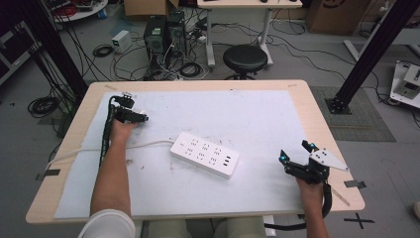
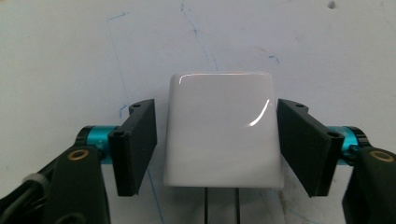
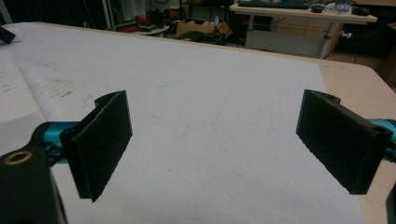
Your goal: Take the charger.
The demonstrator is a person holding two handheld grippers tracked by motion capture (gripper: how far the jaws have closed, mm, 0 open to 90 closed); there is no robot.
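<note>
A glossy white plug adapter [image 2: 224, 130] lies between the fingers [image 2: 135, 144] of the left gripper [image 2: 219, 144], a rounded block with a bright highlight across its top and two dark prongs showing at its near edge. The pads flank it closely on both sides; whether they press on it I cannot tell, as slim gaps seem to remain. It rests on the white mat [image 2: 60, 46], which is scribbled with faint blue lines.

The high view places this at the mat's far left corner, where the left gripper [image 1: 130, 111] hides the adapter under the hand. Beyond its fingers, toward the middle, lies a white power strip [image 1: 204, 154] with its cord trailing left.

The right gripper [image 1: 296, 151] rests near the table's right edge, fingers [image 3: 100, 140] spread wide over bare mat, holding nothing. Both forearms reach in from the near side.
</note>
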